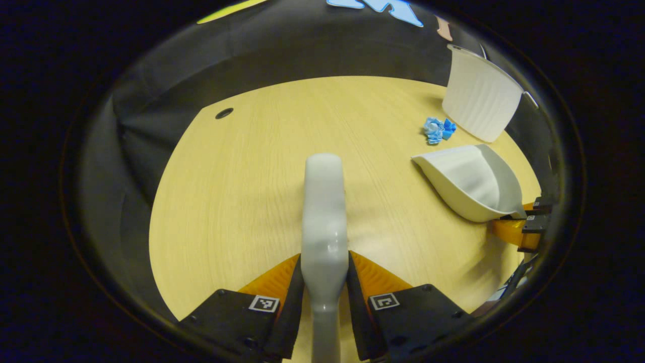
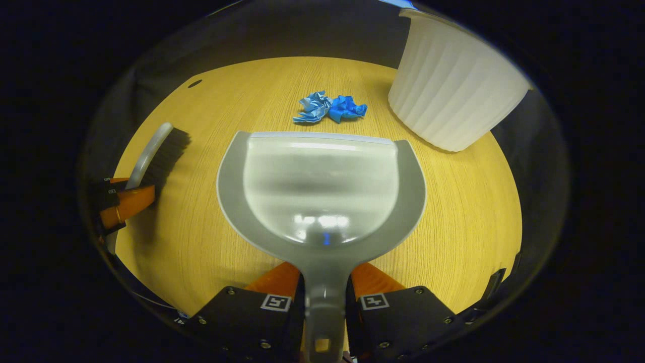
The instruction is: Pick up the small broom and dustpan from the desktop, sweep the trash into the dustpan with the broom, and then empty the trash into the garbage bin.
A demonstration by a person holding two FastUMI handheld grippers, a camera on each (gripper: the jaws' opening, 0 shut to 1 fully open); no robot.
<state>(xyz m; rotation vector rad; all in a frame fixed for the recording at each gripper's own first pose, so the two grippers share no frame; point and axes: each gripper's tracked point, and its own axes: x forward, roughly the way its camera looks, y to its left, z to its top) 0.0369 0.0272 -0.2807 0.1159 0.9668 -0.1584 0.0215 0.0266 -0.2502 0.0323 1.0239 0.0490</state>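
With the left gripper (image 1: 325,282) clamping the broom (image 1: 325,212) and the right gripper (image 2: 325,297) the dustpan (image 2: 322,186), sweeping the paper (image 2: 330,107) ahead comes next.

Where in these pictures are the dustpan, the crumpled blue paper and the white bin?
dustpan (image 2: 320,186): right gripper view, on the inside of its scoop.
crumpled blue paper (image 2: 330,107): right gripper view, on the middle of the wad.
white bin (image 2: 451,96): right gripper view, on its ribbed side wall.
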